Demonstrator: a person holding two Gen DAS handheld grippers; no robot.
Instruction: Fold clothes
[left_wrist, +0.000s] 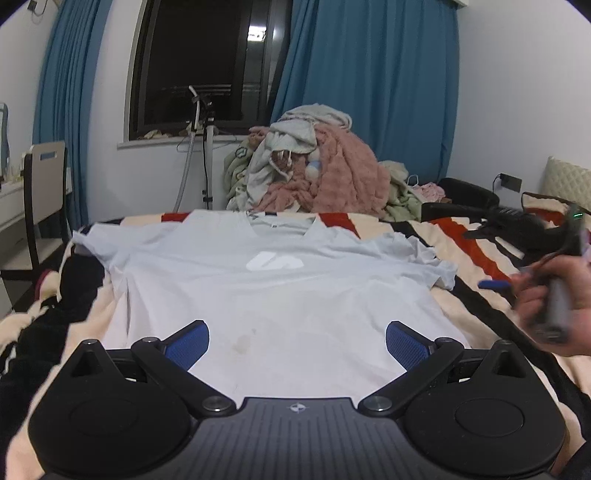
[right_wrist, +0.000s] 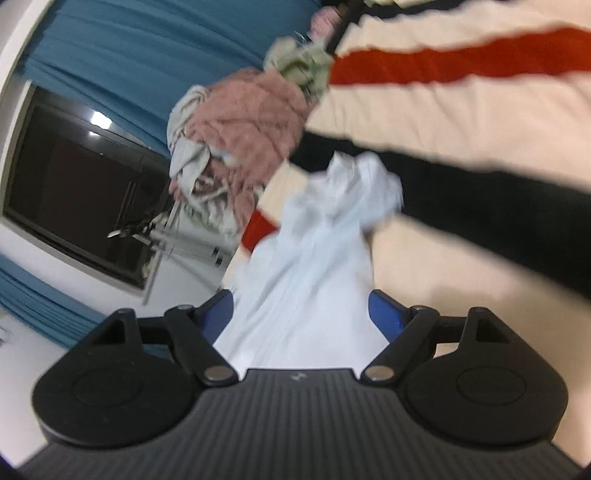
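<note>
Pale blue T-shirt (left_wrist: 273, 280) lies flat on the striped blanket (left_wrist: 476, 254), collar toward the clothes pile (left_wrist: 314, 170). Left gripper (left_wrist: 297, 345) hovers over its hem, fingers apart; right gripper (right_wrist: 301, 314), tilted and blurred, also spread, above the shirt's side.

a t-shirt (left_wrist: 273, 280) lies flat on the bed (left_wrist: 469, 302) before my left claw (left_wrist: 297, 341), collar away from me; behind it sits a heap of clothes (left_wrist: 314, 166), a chair (left_wrist: 44, 184) far left.
</note>
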